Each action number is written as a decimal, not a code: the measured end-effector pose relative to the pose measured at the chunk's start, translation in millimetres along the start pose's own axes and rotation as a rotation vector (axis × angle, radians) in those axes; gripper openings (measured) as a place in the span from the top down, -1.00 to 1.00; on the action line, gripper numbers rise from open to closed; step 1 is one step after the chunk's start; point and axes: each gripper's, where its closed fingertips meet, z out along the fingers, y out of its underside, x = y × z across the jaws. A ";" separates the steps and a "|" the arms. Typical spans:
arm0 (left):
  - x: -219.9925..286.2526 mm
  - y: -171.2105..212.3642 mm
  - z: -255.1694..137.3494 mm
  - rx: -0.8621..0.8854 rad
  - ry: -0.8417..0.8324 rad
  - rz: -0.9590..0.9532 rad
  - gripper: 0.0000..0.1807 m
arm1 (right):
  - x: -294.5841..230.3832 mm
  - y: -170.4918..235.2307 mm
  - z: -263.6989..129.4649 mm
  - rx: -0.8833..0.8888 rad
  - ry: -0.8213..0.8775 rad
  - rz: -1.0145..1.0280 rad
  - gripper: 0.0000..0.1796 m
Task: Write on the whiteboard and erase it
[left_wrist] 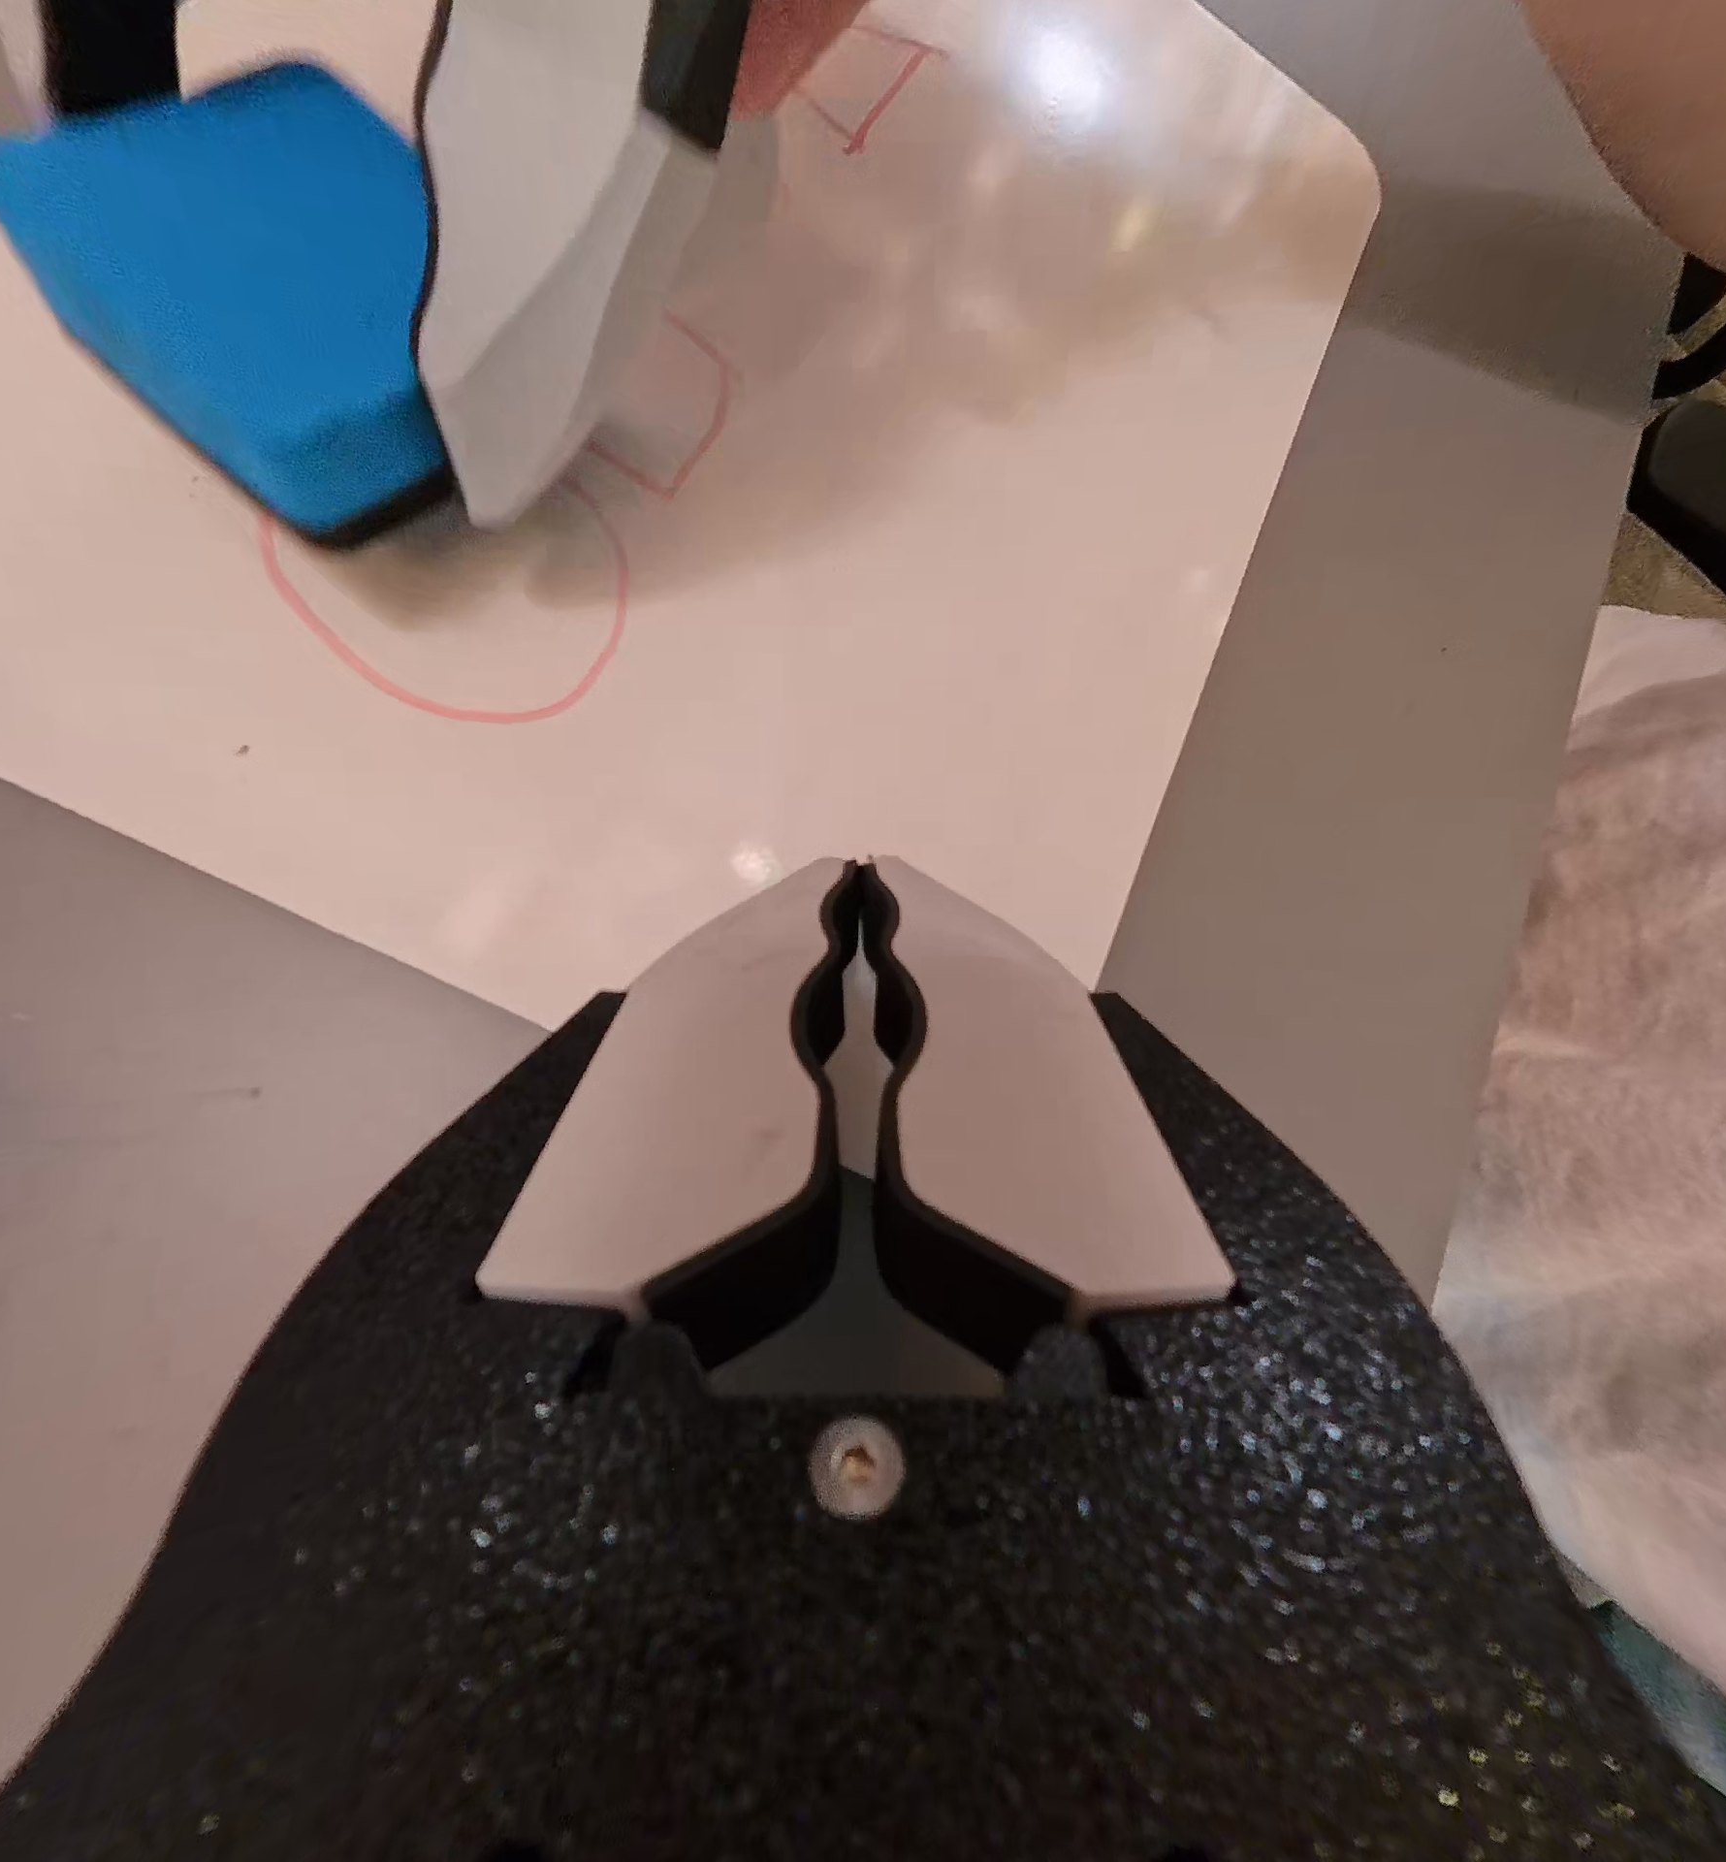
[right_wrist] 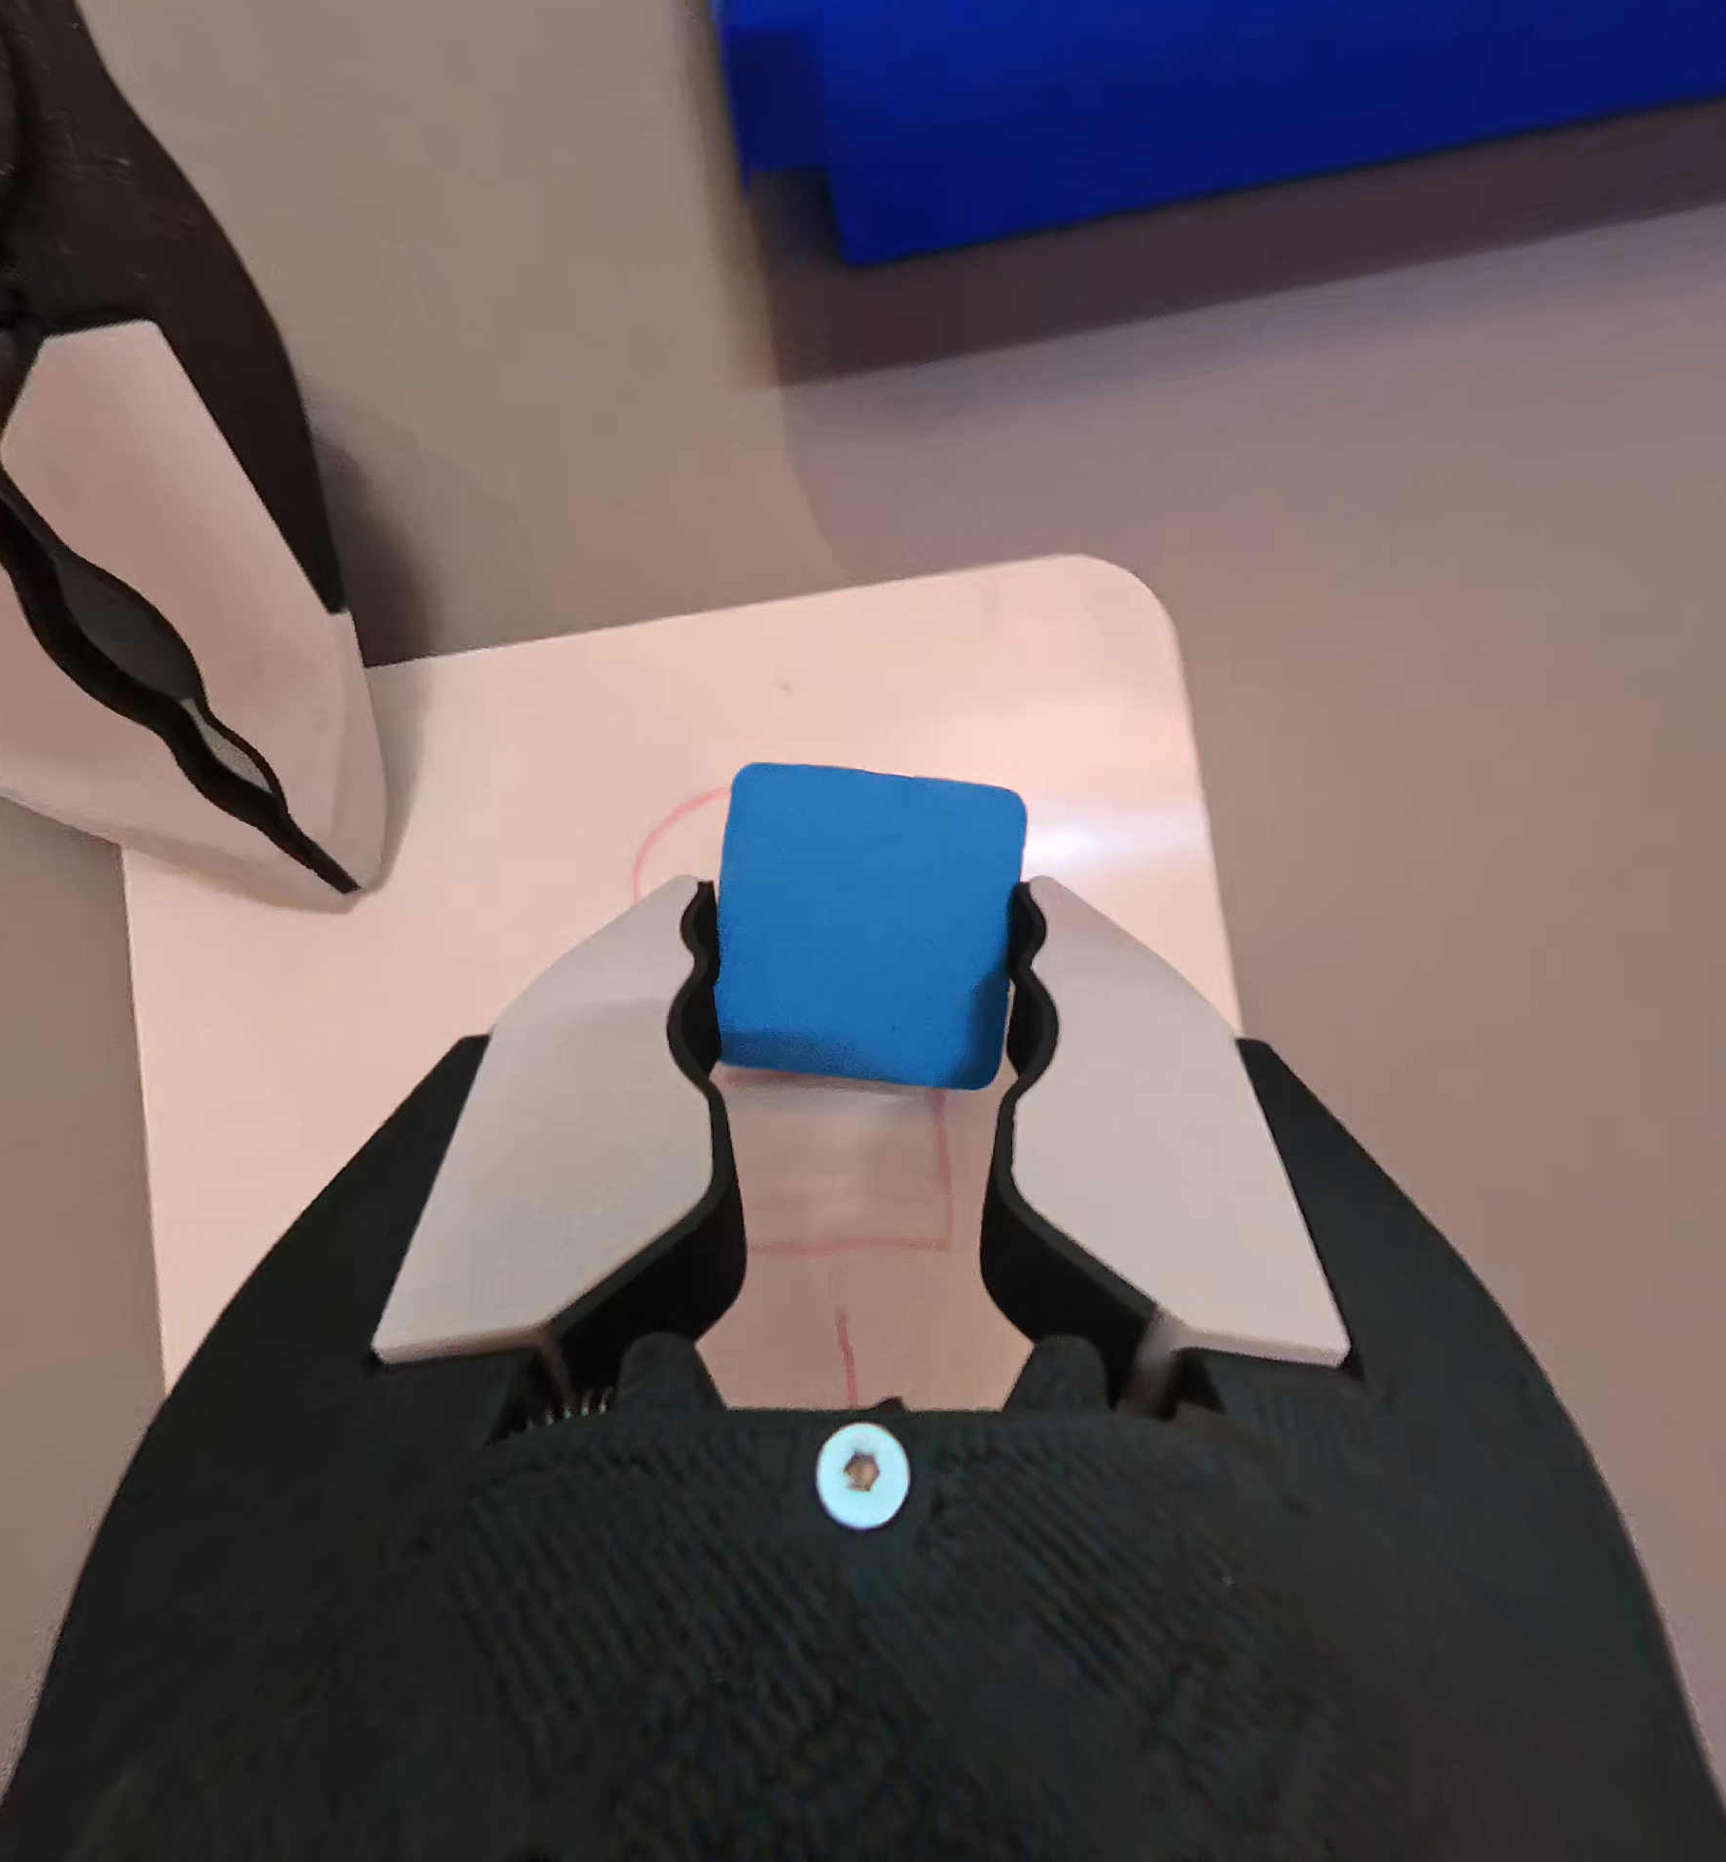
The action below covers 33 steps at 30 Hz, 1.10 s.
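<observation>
A small white whiteboard (left_wrist: 839, 625) lies flat on a grey table, with red marker outlines (left_wrist: 496, 695) drawn on it. My right gripper (right_wrist: 864, 907) is shut on a blue eraser (right_wrist: 864, 922) and holds it down on the board over the red lines. In the left wrist view the eraser (left_wrist: 204, 292) sits at the upper left on the board, with the right gripper's white finger (left_wrist: 547, 262) beside it. My left gripper (left_wrist: 861, 865) is shut and empty, its tips over the board's near edge. It also shows at the upper left of the right wrist view (right_wrist: 335, 877).
The grey table (left_wrist: 184, 1058) surrounds the board. A blue box-like object (right_wrist: 1242, 111) stands at the far side of the table. A person's pale clothing (left_wrist: 1665, 1058) is at the right, with a dark chair (left_wrist: 1715, 504) behind it.
</observation>
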 end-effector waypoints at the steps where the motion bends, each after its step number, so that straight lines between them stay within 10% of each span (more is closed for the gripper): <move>1: -0.1 0.0 0.0 0.000 -0.001 -0.001 1.00 | -5.5 -1.9 7.0 -0.016 -0.031 -0.013 0.38; 25: -2.2 -0.7 -0.9 -0.016 0.072 -0.113 1.00 | -23.5 -1.0 0.6 -0.109 0.013 -0.232 0.16; 33: -1.8 -0.6 -1.0 -0.016 0.070 -0.102 1.00 | -32.8 5.1 2.6 -0.117 -0.063 -0.249 0.45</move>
